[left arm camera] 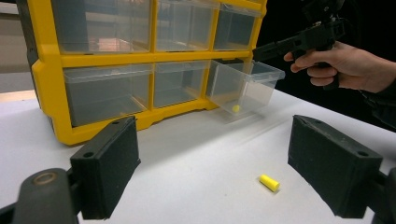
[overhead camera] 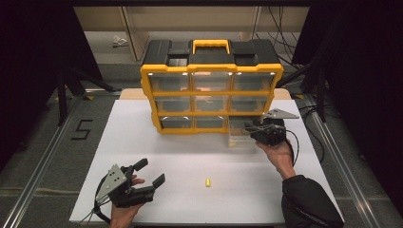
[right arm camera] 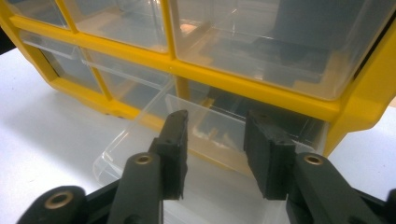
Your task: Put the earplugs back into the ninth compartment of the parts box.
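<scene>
High view, yellow piece: a small yellow cylinder lay on its side on the bare white table, well in front of the organizer and between the two grippers, nearer the left one.
Left gripper view, same piece: the cylinder lay on the table ahead of the jaws, nearer the jaw at the right of that view, touching neither.
Drawer: the bottom-right clear drawer stood pulled out of the organizer, its front end resting forward over the table.
Drawer contents: a second small yellow bit sat on the drawer's floor, seen through the clear wall.
Organizer: a yellow-framed cabinet of nine clear drawers, three rows of three, with a black top and a yellow handle, stood upright toward the far side of the table.
Right gripper: the right gripper was held at the pulled-out drawer; in the right gripper view its jaws stood parted above the drawer's open top, grasping nothing.
Left gripper: the left gripper hovered low at the near left of the table, jaws spread wide and released, empty.
Hands: the left hand and right hand each gripped a tool's handle; a dark sleeve covered the right forearm.
</scene>
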Demonstrator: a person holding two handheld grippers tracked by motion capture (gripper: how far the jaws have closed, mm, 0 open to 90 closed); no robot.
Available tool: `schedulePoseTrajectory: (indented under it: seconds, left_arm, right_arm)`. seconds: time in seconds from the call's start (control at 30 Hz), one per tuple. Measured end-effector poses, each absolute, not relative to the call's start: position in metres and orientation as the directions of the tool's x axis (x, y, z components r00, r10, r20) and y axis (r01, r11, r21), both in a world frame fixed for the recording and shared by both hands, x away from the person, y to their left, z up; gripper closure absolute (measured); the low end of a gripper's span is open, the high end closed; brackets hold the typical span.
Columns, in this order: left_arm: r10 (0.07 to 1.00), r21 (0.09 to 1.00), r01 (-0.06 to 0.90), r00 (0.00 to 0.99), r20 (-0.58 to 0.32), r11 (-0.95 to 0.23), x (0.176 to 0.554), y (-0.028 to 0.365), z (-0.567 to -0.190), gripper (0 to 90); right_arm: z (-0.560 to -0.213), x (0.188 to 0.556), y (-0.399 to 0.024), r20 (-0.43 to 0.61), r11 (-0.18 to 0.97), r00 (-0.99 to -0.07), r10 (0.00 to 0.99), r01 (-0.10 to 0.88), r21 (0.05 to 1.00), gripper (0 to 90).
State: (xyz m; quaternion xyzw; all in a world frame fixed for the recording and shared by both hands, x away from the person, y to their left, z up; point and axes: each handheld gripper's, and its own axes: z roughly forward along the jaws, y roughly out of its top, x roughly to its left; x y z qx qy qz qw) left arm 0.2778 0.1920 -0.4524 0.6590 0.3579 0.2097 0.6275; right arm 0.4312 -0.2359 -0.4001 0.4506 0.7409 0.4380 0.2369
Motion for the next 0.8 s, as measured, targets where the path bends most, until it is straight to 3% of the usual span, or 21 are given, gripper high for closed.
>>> schedulePoseTrajectory:
  seconds: [0.3,0.53,0.8]
  left_arm:
    - [0.735,0.977,0.209,0.655,-0.174,0.045,0.278,0.192,-0.452,15.9]
    - [0.735,0.976,0.211,0.655,-0.177,0.047,0.278,0.193,-0.452,15.9]
    - [0.735,0.976,0.211,0.654,-0.179,0.049,0.278,0.193,-0.452,15.9]
  right_arm:
    - [-0.39,0.423,-0.229,0.07,0.188,-0.5,0.863,0.446,0.875,40.0]
    - [-0.384,0.408,-0.21,0.049,0.238,-0.567,0.822,0.421,0.875,31.9]
    - [-0.382,0.396,-0.196,0.062,0.255,-0.614,0.787,0.416,0.873,29.2]
